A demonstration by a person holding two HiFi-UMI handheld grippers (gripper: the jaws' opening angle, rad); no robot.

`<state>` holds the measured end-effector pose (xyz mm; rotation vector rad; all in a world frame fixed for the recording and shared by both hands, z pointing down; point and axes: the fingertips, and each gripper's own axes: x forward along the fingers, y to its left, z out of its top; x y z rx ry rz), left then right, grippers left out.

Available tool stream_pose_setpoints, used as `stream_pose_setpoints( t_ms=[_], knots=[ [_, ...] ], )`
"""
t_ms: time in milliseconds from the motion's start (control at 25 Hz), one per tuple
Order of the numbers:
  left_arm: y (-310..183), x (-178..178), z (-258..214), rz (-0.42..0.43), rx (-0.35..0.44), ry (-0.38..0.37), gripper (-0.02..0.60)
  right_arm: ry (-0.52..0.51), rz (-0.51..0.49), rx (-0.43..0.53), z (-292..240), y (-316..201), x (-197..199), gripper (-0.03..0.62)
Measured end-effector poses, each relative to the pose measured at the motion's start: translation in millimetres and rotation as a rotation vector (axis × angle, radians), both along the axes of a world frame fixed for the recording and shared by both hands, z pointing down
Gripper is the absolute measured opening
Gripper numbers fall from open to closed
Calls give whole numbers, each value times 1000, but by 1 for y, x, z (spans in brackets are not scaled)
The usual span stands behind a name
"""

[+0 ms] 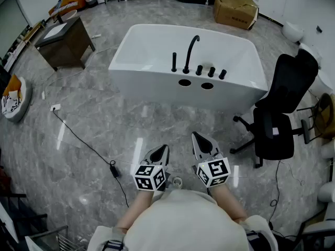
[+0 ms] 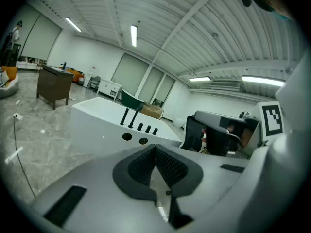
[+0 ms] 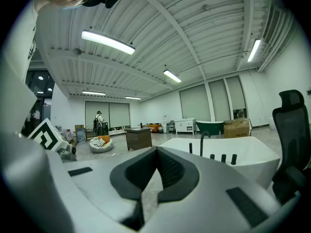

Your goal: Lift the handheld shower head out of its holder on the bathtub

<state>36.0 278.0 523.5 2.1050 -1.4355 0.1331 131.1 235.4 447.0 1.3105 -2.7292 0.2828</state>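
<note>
Left gripper (image 1: 162, 151): jaws were shut tip to tip with nothing between them; it was held low, well apart from the tub.
Right gripper (image 1: 199, 141): it sat near the left one, jaws likewise closed and empty.
Shower head (image 1: 174, 63): a slim black upright wand, seated in its holder on the near rim of the bathtub (image 1: 141, 38). It was the leftmost fitting, just beside the curved spout (image 1: 191, 50).
Step in hand: judged to be the approach; no contact had been made.
Method advised: close on the rim and open one gripper's jaws before arrival. Take the wand on its shaft above the holder, clear of the spout, then draw straight up along its axis without tilting.
Count, left to right: one brown cabinet (image 1: 65, 42); one bathtub; one wand; one spout; three knobs (image 1: 211, 72); two round holes (image 1: 184, 82) in the tub wall; one cardboard box (image 1: 235, 8); one office chair (image 1: 280, 114).
</note>
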Motion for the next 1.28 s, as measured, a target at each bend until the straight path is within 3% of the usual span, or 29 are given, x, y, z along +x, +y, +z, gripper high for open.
stream_pose_setpoints(
  t_ms=[160, 440, 960, 1280],
  knots=[
    [9, 12, -13, 34, 39, -19, 20, -21, 1, 17, -9, 12, 4, 18],
    [15, 25, -24, -10, 74, -14, 20, -8, -34, 22, -9, 35, 20, 18],
    [32, 24, -21, -42, 71, -30, 20, -51, -84, 26, -11, 47, 19, 18],
    [24, 29, -16, -11, 47, -31, 20, -51, -69, 5, -4, 40, 21, 18]
  ],
)
